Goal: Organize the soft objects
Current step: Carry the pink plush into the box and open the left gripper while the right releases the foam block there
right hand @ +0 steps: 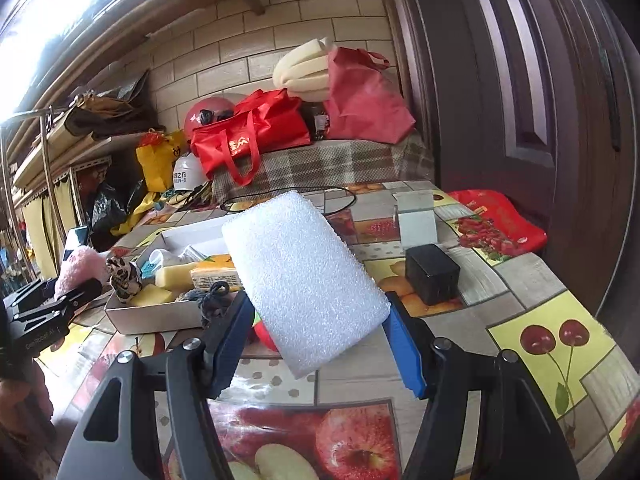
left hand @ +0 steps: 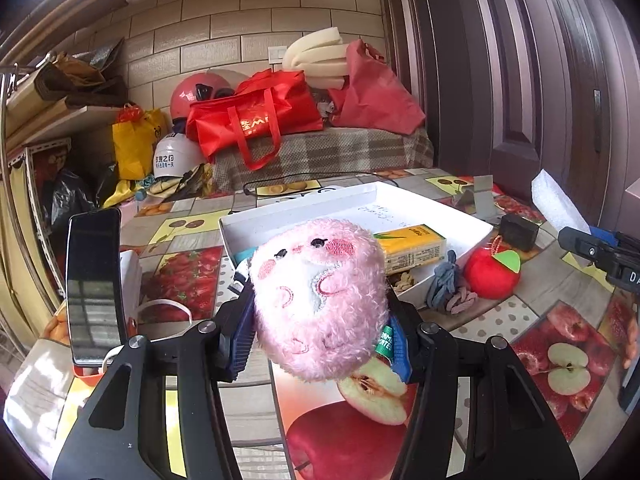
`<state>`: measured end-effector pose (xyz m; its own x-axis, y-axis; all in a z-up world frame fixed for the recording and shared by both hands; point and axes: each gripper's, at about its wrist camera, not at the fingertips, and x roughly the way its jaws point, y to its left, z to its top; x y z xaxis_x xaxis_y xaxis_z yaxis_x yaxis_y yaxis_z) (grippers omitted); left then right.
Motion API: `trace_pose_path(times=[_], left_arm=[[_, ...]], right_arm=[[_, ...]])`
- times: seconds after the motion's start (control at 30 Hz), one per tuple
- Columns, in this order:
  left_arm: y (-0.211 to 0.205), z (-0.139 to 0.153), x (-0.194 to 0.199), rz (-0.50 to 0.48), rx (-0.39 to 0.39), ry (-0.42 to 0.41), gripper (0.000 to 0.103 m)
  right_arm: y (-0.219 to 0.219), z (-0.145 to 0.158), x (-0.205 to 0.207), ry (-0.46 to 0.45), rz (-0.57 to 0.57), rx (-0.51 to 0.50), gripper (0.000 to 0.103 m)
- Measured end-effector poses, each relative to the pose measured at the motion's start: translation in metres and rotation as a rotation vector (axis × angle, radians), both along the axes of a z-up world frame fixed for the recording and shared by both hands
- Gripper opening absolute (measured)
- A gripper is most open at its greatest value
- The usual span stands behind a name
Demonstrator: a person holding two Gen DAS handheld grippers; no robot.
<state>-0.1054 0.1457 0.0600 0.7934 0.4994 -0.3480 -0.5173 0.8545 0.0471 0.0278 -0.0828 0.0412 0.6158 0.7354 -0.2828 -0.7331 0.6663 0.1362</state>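
My left gripper (left hand: 320, 324) is shut on a pink plush pig (left hand: 320, 296) and holds it above the table, in front of a white tray (left hand: 452, 216). The pig also shows at the left of the right wrist view (right hand: 78, 268). My right gripper (right hand: 320, 332) is shut on a white foam block (right hand: 300, 276) held above the table; the block shows at the right edge of the left wrist view (left hand: 558, 202). A red plush apple (left hand: 492, 274) lies right of the tray, with a grey-blue cloth scrap (left hand: 442, 280) and pink hair ties (left hand: 462, 300) beside it.
The tray holds a yellow packet (left hand: 414, 248), a patterned toy (right hand: 124, 276) and other items. A phone (left hand: 94, 288) stands upright at the left. A black box (right hand: 432, 274) and a white stand (right hand: 416, 220) sit on the fruit-print tablecloth (right hand: 532, 360). A dark door (right hand: 520, 80) is at the right.
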Motion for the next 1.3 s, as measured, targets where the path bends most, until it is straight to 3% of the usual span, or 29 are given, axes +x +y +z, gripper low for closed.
trace_pose_path(times=[0.17, 0.63, 0.97, 1.3], left_arm=[[0.006, -0.001, 0.004, 0.011, -0.021, 0.002, 0.055], [0.021, -0.001, 0.013, 0.03, -0.073, -0.009, 0.055], [0.032, 0.004, 0.039, 0.08, 0.001, -0.021, 0.055], [0.052, 0.004, 0.06, 0.12, -0.005, -0.015, 0.055]], right_arm=[[0.02, 0.002, -0.013, -0.06, 0.035, -0.028, 0.065], [0.056, 0.004, -0.001, -0.006, 0.032, -0.035, 0.065], [0.077, 0.006, 0.012, 0.033, 0.001, -0.007, 0.065], [0.105, 0.007, 0.027, 0.065, -0.016, 0.007, 0.065]])
